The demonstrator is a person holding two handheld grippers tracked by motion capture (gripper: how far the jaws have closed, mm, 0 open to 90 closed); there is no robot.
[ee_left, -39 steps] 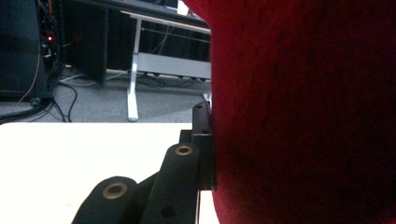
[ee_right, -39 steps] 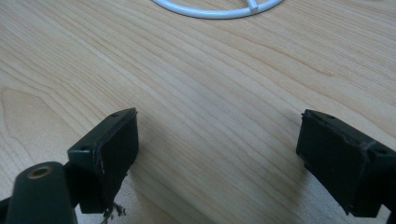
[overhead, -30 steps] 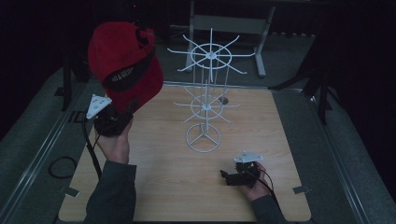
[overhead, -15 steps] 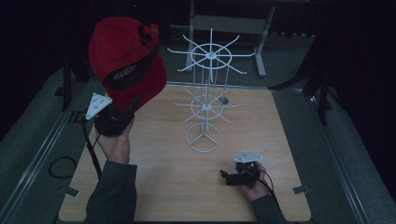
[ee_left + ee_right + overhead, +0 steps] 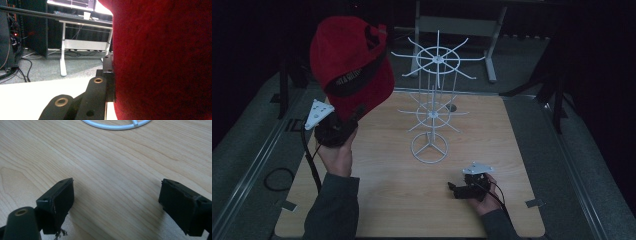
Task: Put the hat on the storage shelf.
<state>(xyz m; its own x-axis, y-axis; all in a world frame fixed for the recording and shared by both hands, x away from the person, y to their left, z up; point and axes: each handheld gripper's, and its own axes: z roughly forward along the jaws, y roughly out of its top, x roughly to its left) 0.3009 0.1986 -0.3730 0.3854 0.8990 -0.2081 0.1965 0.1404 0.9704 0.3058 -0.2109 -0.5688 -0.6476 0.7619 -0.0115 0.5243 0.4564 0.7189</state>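
A red cap (image 5: 349, 62) with a black band is held up above the table's left side, with my left gripper (image 5: 353, 117) shut on its lower edge. In the left gripper view the cap (image 5: 162, 62) covers the right side, pressed against one black jaw of my left gripper (image 5: 112, 75); the other jaw is hidden behind the cloth. A white wire rack (image 5: 435, 102) with two tiers of spokes stands mid-table, to the right of the cap. My right gripper (image 5: 453, 189) rests on the table at the front right, open and holding nothing (image 5: 117, 200).
The rack's ring base (image 5: 429, 147) lies just ahead of the right gripper, its rim (image 5: 117, 126) at the top of the right gripper view. The wooden table (image 5: 387, 200) ends in grey floor. A white desk frame (image 5: 452, 25) stands behind.
The left gripper has lifted the red cap slightly higher. The right gripper has stayed where it was on the table.
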